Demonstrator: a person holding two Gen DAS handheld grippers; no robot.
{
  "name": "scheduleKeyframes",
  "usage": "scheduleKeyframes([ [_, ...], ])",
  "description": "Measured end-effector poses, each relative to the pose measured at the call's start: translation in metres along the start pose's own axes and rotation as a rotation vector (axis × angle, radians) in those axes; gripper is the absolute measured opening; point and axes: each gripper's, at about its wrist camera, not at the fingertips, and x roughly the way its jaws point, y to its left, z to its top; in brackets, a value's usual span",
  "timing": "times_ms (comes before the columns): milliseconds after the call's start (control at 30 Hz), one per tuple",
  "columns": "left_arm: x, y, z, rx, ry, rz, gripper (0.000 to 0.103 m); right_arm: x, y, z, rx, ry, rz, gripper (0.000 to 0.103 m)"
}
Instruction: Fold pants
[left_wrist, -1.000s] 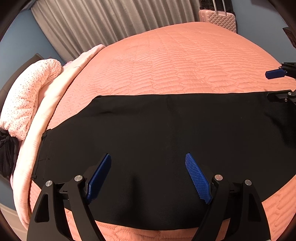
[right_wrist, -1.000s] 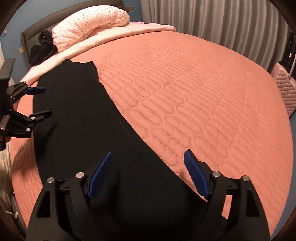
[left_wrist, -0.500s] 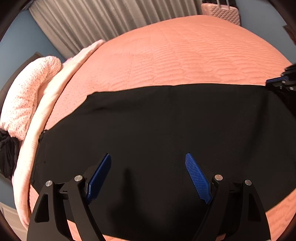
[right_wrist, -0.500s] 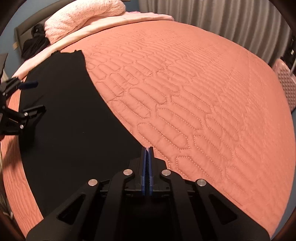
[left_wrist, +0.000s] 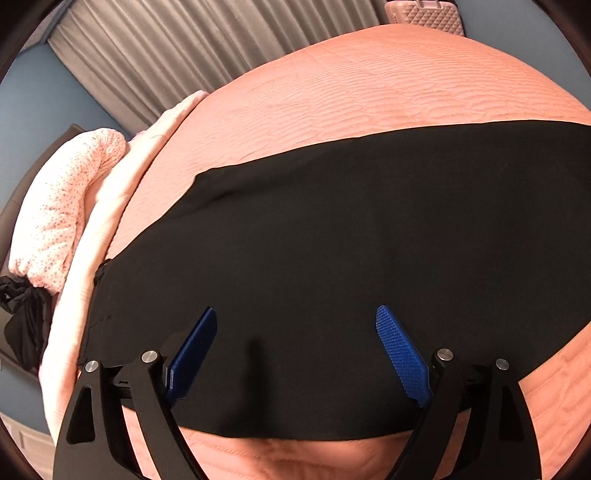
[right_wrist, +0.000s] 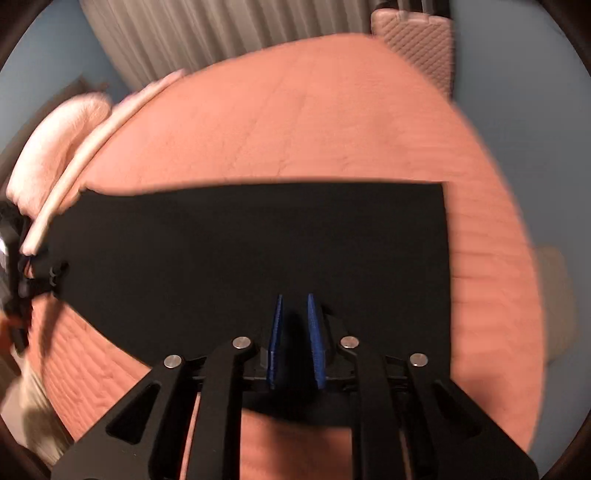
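The black pants (left_wrist: 351, 266) lie flat on the salmon quilted bedspread (left_wrist: 369, 92), spanning the left wrist view from 9 o'clock to 3 o'clock. The left gripper (left_wrist: 295, 350) hovers over the near edge of the pants at 6 o'clock; its jaws are spread wide and opening further, with nothing pinched between the 2 blue pads (left_wrist: 400, 356). In the blurred right wrist view, the right gripper (right_wrist: 295, 332) sits at 6 o'clock over the pants (right_wrist: 258, 251). Its jaws are opening from a narrow gap. Whether cloth lies between them cannot be determined. A pillow (left_wrist: 62, 206) rests at 9 o'clock.
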Motion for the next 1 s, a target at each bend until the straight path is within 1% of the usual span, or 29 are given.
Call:
scheduleKeyframes([
  [33, 0.000, 0.000, 0.000, 0.001, 0.004, 0.009, 0.087, -0.008, 0.005, -0.007, -0.048, -0.031, 0.034, 0.014],
  [67, 0.001, -0.001, 0.000, -0.001, 0.004, 0.013, 0.087, 0.000, 0.002, -0.013, -0.087, 0.014, -0.018, 0.013],
  [100, 0.001, -0.001, 0.000, -0.002, 0.006, 0.017, 0.087, 0.013, -0.013, -0.021, -0.082, 0.088, -0.101, 0.011],
  [133, 0.000, -0.003, 0.000, 0.000, 0.008, 0.025, 0.087, 0.006, -0.034, -0.023, 0.018, 0.053, -0.037, 0.012],
  [167, -0.001, -0.005, 0.001, 0.012, 0.012, 0.042, 0.087, -0.005, -0.050, -0.022, 0.136, 0.029, -0.066, 0.017],
  [200, -0.003, -0.006, 0.002, 0.024, 0.018, 0.055, 0.087, -0.014, -0.057, -0.020, 0.183, 0.011, -0.102, 0.017],
  [233, -0.005, -0.008, 0.002, 0.040, 0.026, 0.075, 0.086, -0.032, -0.060, -0.022, 0.237, -0.038, -0.104, 0.018],
  [267, -0.011, -0.010, 0.002, 0.053, 0.026, 0.097, 0.086, -0.044, -0.060, -0.026, 0.270, -0.073, -0.073, 0.030],
  [300, -0.016, -0.011, 0.002, 0.055, 0.020, 0.098, 0.086, -0.058, -0.060, -0.036, 0.307, -0.106, -0.051, 0.041],
  [333, -0.023, -0.011, 0.001, 0.052, 0.013, 0.086, 0.086, -0.065, -0.059, -0.044, 0.343, -0.126, -0.056, 0.067],
  [367, -0.032, -0.013, 0.000, 0.043, 0.005, 0.064, 0.086, -0.074, -0.061, -0.056, 0.409, -0.156, -0.052, 0.079],
  [400, -0.038, -0.014, -0.001, 0.034, 0.000, 0.050, 0.086, -0.078, -0.064, -0.068, 0.479, -0.191, -0.019, 0.079],
  [433, -0.046, -0.015, -0.003, 0.016, -0.002, 0.025, 0.086, -0.077, -0.065, -0.084, 0.556, -0.223, 0.073, 0.079],
  [467, -0.051, -0.017, -0.004, 0.003, -0.001, 0.002, 0.086, -0.072, -0.065, -0.094, 0.607, -0.232, 0.127, 0.079],
  [500, -0.058, -0.020, -0.005, -0.017, 0.005, -0.035, 0.086, -0.064, -0.064, -0.101, 0.650, -0.233, 0.144, 0.079],
  [567, -0.071, -0.028, -0.006, -0.036, 0.007, -0.081, 0.086, -0.041, -0.058, -0.114, 0.712, -0.234, 0.169, 0.077],
  [633, -0.086, -0.034, -0.008, -0.032, -0.010, -0.100, 0.086, -0.038, -0.055, -0.115, 0.718, -0.294, 0.141, 0.077],
  [700, -0.101, -0.039, -0.011, -0.016, -0.037, -0.108, 0.086, -0.034, -0.053, -0.112, 0.728, -0.313, 0.146, 0.077],
  [733, -0.106, -0.041, -0.011, -0.010, -0.045, -0.111, 0.086, -0.028, -0.054, -0.105, 0.741, -0.324, 0.154, 0.077],
  [833, -0.115, -0.046, -0.012, -0.014, -0.048, -0.130, 0.086, -0.019, -0.063, -0.090, 0.736, -0.327, 0.153, 0.077],
  [933, -0.117, -0.051, -0.010, -0.015, -0.041, -0.135, 0.086, -0.012, -0.060, -0.077, 0.716, -0.319, 0.094, 0.077],
  [1000, -0.120, -0.050, -0.007, -0.021, -0.045, -0.139, 0.086, -0.013, -0.066, -0.073, 0.740, -0.325, 0.079, 0.077],
])
